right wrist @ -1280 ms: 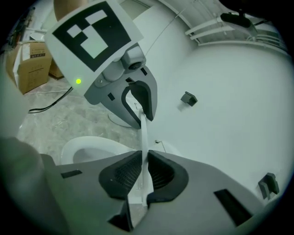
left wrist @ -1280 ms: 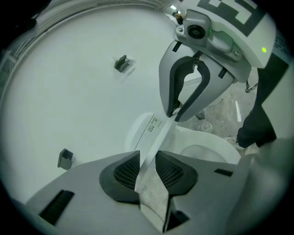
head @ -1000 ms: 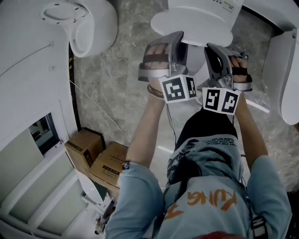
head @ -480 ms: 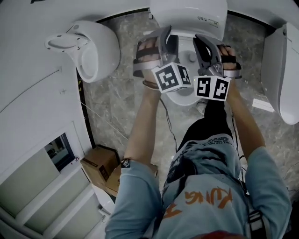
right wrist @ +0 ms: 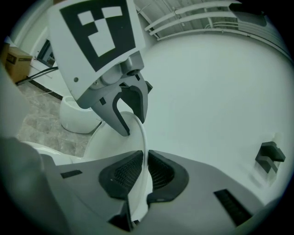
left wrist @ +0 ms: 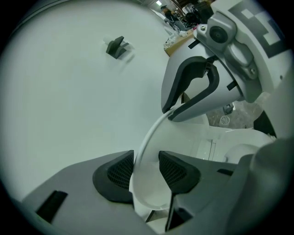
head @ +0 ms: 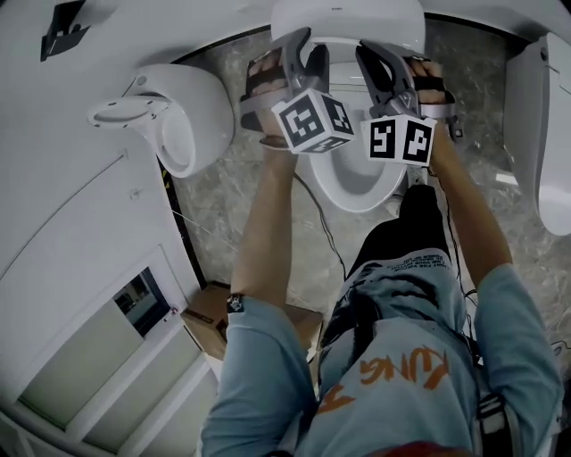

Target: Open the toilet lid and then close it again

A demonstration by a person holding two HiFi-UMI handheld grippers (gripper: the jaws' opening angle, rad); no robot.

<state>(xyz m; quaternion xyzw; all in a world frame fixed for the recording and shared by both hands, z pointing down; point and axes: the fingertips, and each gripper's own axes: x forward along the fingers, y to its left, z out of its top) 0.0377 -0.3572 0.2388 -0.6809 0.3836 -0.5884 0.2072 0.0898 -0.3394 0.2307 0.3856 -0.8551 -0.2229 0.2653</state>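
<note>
The white toilet lid (head: pixel 348 22) stands raised over the open bowl (head: pixel 357 183) at the top of the head view. Both grippers sit side by side on its front rim. My left gripper (head: pixel 299 45) has the lid's rim (left wrist: pixel 154 133) between its pads (left wrist: pixel 177 170). Its jaws have just been opening, and the rim lies against one pad only. My right gripper (head: pixel 370 54) is shut on the lid's thin edge (right wrist: pixel 138 137), with both pads (right wrist: pixel 126 174) pressing on it. Each gripper view also shows the other gripper on the rim: the right gripper (left wrist: pixel 197 92) and the left gripper (right wrist: pixel 124 105).
A second white fixture (head: pixel 169 116) stands to the left on the marble floor, and another (head: pixel 544 116) at the right edge. A cardboard box (head: pixel 210 321) lies at lower left. A white wall with a dark hook (left wrist: pixel 117 46) is close behind the lid.
Both grippers have moved together toward the wall with the lid, swinging it further upright. The bowl now shows fully beneath them.
</note>
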